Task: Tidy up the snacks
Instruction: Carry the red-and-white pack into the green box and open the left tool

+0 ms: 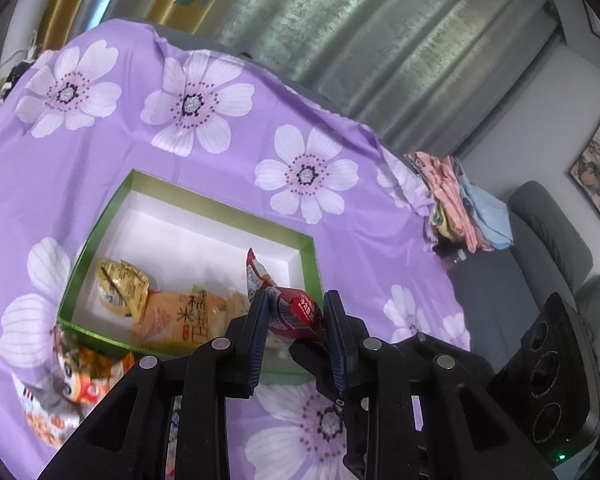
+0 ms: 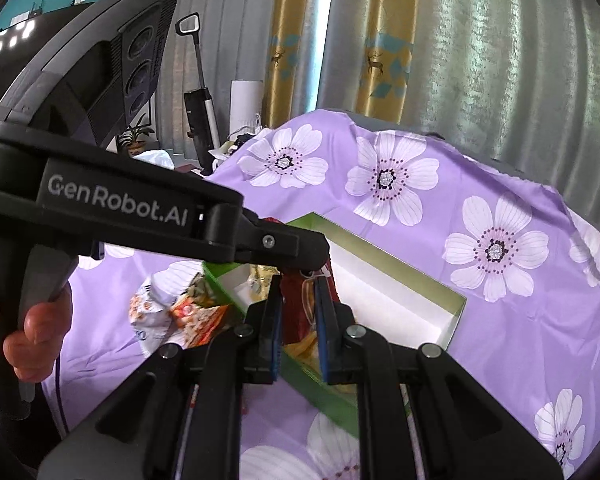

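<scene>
Here both tongs are closed on the same red snack packet [image 1: 296, 312]: the left tongs [image 1: 296, 320] pinch one end of it between their blue pads, and the right tongs [image 2: 298, 312] clamp the other end, where its dark red wrapper [image 2: 296, 300] shows between the fingers. The packet hangs over the near side of an open green box [image 1: 312, 256] with a white inside. In the right wrist view the body of the left tool crosses in front, hiding part of the box and the packet's upper end, and a hand [image 2: 32, 332] grips its handle at the left edge.

Inside the box, at its near left part, lie a gold foil snack [image 1: 120, 284] and, touching it, an orange rice-cracker pack [image 1: 184, 316] with printed characters; a small red-and-white sachet [image 1: 256, 272] stands up just behind the left tongs. The far half of the box floor is bare. Outside the box, just beside its left near corner, sits a crumpled heap of orange and white snack bags [image 1: 68, 384].

Everything rests on a tabletop draped in a lilac cloth [image 1: 220, 184] printed with large white flowers. At its far right edge is a pile of pink and blue folded fabric [image 1: 460, 200]. Beyond are silvery curtains [image 1: 380, 40] with yellow panels, a grey sofa [image 1: 540, 240], a framed picture on the wall, and in the right wrist view an upright vacuum cleaner [image 2: 200, 120] and a potted plant.
</scene>
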`<act>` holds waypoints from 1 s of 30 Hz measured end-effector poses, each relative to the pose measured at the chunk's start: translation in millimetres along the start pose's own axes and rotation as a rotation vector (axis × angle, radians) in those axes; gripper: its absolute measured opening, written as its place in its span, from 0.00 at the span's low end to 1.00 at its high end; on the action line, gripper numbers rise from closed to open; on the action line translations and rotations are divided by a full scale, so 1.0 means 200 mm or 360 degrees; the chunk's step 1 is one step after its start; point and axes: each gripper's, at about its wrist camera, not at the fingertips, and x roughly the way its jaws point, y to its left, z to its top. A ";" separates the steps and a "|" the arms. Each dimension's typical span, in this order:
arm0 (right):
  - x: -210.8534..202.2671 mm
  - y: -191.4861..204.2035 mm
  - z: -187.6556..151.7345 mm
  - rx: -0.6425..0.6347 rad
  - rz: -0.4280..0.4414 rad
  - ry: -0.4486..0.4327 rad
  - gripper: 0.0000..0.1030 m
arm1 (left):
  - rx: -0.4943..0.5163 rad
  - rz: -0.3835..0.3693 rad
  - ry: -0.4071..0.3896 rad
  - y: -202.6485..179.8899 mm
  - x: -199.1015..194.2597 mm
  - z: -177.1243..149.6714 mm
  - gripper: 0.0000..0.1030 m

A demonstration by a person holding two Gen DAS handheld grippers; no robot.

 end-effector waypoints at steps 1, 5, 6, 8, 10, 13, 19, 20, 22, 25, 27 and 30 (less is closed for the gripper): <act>0.03 -0.01 0.00 0.0005 0.0001 0.0010 0.14 | -0.0005 0.0004 0.0009 0.01 0.03 0.01 0.27; 0.11 -0.06 -0.01 0.0030 0.0013 0.0055 0.14 | -0.0036 0.0016 0.0056 0.07 0.12 0.03 0.27; 0.14 -0.07 -0.02 0.0037 0.0018 0.0072 0.14 | -0.0043 0.0020 0.0069 0.08 0.14 0.03 0.27; 0.18 -0.09 -0.04 0.0050 0.0026 0.0104 0.14 | -0.0057 0.0030 0.0092 0.10 0.18 0.03 0.27; 0.22 -0.10 -0.06 0.0068 0.0034 0.0140 0.14 | -0.0065 0.0045 0.0111 0.12 0.22 0.02 0.27; 0.26 -0.11 -0.07 0.0092 0.0042 0.0176 0.14 | -0.0076 0.0056 0.0131 0.13 0.25 0.02 0.27; 0.28 -0.12 -0.09 0.0127 0.0007 0.0206 0.19 | -0.0087 0.0131 0.0165 0.16 0.29 0.01 0.31; 0.28 -0.12 -0.09 0.0142 -0.0005 0.0206 0.24 | -0.0088 0.0157 0.0166 0.17 0.29 0.01 0.36; 0.26 -0.13 -0.09 0.0158 -0.0038 0.0205 0.34 | -0.0082 0.0179 0.0151 0.17 0.26 0.01 0.69; 0.20 -0.12 -0.09 0.0163 -0.0107 0.0197 0.50 | -0.0051 0.0221 0.0102 0.16 0.20 -0.01 0.78; 0.16 -0.10 -0.08 0.0156 -0.0154 0.0191 0.56 | -0.0027 0.0247 0.0086 0.15 0.16 -0.01 0.79; 0.08 -0.08 -0.07 0.0161 -0.0225 0.0158 0.68 | 0.0017 0.0296 0.0057 0.12 0.09 -0.03 0.84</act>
